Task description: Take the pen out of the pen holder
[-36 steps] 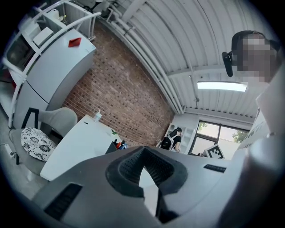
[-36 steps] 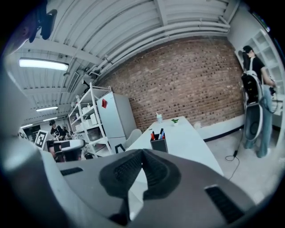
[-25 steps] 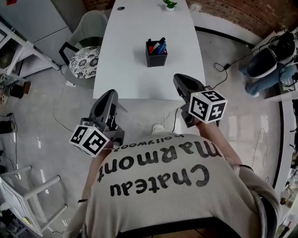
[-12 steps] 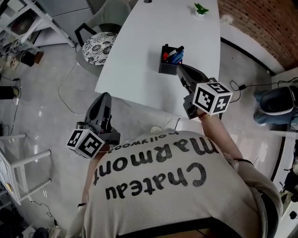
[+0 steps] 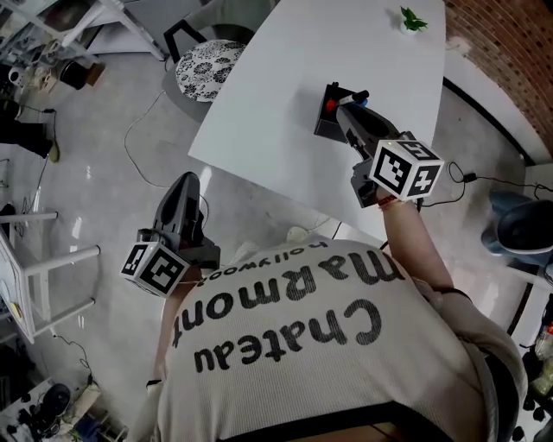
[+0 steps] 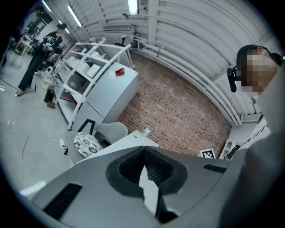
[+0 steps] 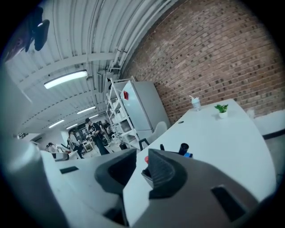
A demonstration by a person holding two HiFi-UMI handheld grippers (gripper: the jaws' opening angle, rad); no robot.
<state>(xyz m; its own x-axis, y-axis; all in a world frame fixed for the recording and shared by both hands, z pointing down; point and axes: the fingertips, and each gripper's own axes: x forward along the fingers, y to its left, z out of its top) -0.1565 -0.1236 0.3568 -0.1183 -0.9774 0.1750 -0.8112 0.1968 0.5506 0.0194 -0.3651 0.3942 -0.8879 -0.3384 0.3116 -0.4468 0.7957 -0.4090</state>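
A black pen holder (image 5: 326, 122) stands on the white table (image 5: 285, 69) with several pens (image 5: 357, 94) sticking out of it, among them a black-capped pen (image 7: 183, 147). My right gripper (image 5: 347, 119) reaches over the table right up to the holder, and its jaws are opening. The holder's near corner (image 7: 145, 174) shows in the gap of that gripper (image 7: 141, 162), and the pads press on nothing. My left gripper (image 5: 184, 192) hangs over the floor left of the table's near corner. Its fingertips meet in the left gripper view (image 6: 144, 150), with nothing between them.
A chair with a patterned cushion (image 5: 206, 62) stands at the table's left side. A small potted plant (image 5: 413, 19) sits at the table's far end. White metal racks (image 5: 43, 276) and a cable (image 5: 138, 129) are on the floor at the left. People stand far off in the room (image 6: 38, 58).
My right gripper has travelled forward over the table, from its near edge up to the pen holder. The left gripper has sunk a little and stayed off the table.
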